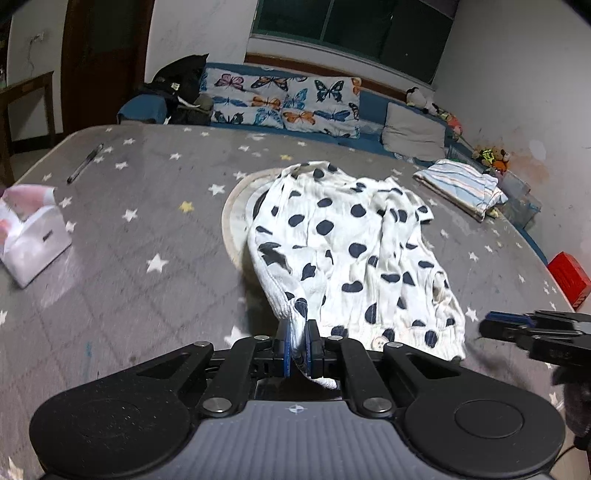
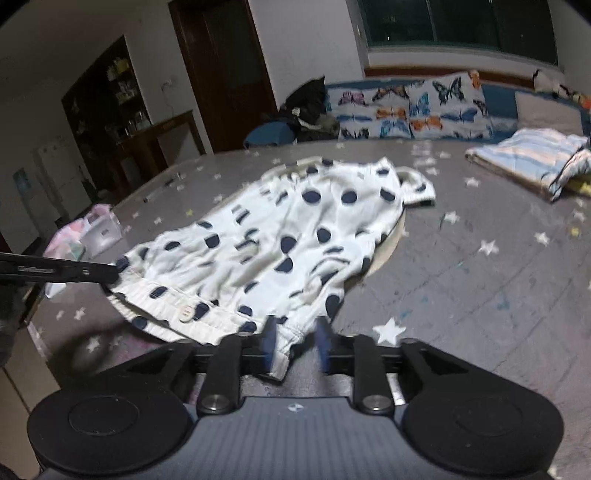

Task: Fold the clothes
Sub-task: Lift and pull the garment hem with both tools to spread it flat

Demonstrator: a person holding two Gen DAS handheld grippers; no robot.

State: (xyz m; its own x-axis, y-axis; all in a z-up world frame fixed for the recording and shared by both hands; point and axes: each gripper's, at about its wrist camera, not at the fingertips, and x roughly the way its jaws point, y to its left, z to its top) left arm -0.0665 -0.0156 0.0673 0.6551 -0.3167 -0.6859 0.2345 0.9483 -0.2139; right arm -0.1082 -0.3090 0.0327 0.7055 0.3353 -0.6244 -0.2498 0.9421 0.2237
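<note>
Garment (image 1: 354, 251) on table (image 1: 147, 229), pillows (image 1: 284, 103) behind.

Dim indoor light from overhead, dark window (image 1: 351, 26) at 12 o'clock, soft shadow under the spotted garment (image 1: 354, 251), motion blur smearing the tissue box (image 1: 33, 236) at 9 o'clock, right wrist view blurrier throughout, strong fisheye bending, black vignette corners

Both wrist cameras look low and close across the bed (image 1: 155, 295), sharing the spotted garment (image 1: 354, 251)
</note>
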